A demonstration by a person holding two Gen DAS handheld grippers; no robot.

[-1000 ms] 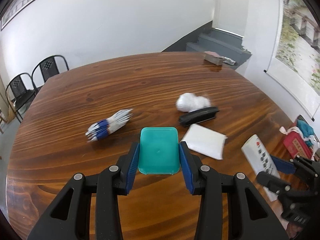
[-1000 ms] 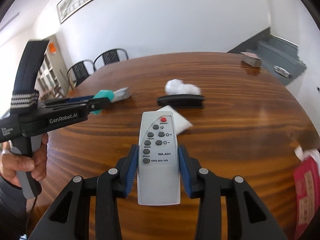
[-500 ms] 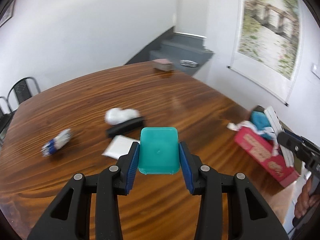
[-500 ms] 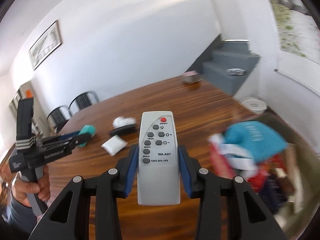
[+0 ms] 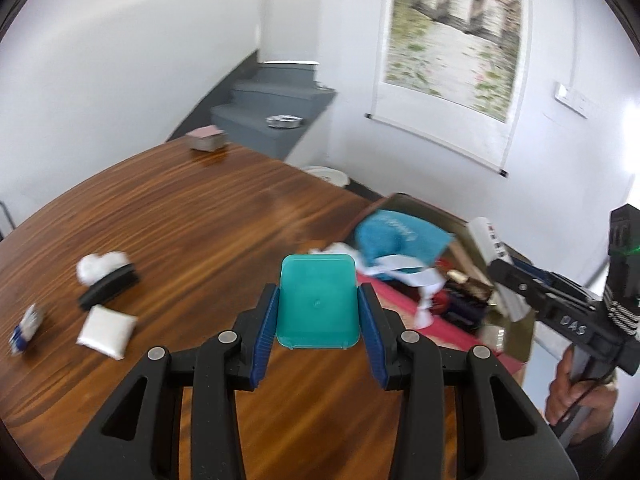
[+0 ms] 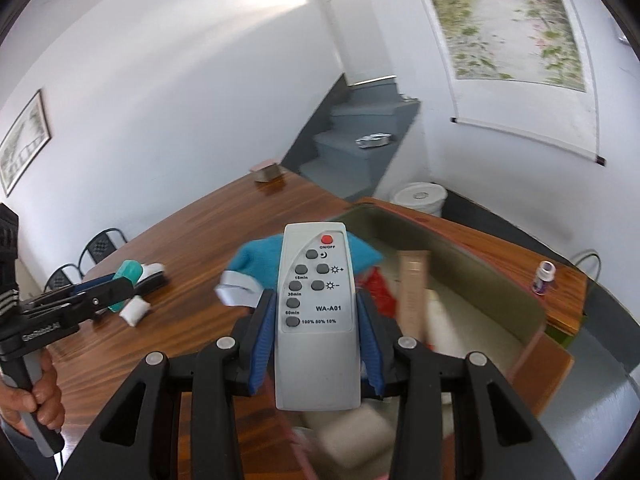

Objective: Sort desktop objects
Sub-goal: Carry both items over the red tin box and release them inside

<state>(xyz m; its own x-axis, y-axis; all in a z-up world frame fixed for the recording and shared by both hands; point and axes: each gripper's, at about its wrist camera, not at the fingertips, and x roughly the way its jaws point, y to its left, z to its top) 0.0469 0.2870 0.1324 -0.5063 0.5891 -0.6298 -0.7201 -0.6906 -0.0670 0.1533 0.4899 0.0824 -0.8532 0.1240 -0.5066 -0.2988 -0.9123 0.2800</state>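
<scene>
My left gripper [image 5: 319, 295] is shut on a teal plastic box [image 5: 316, 320], held above the wooden table [image 5: 208, 224] just left of an open storage box [image 5: 400, 306] at the table's right edge. My right gripper [image 6: 316, 304] is shut on a grey remote control [image 6: 316, 272] and hangs over that storage box [image 6: 480, 280]. A teal cloth [image 5: 396, 240], white ribbons and other small items lie in the box. The left wrist view also shows the right gripper [image 5: 516, 280] with the remote [image 5: 486, 236] at far right.
On the table to the left lie a white cotton wad [image 5: 98, 266], a black stapler [image 5: 108, 290], a white packet [image 5: 106, 330] and a blue-and-white bundle [image 5: 26, 326]. A small box [image 5: 206, 140] sits at the far edge. A white bucket [image 6: 420, 198] stands on the floor.
Both grippers have swung right, from over the middle of the table to the storage box at its edge. Each keeps its hold; the loose items now lie far left.
</scene>
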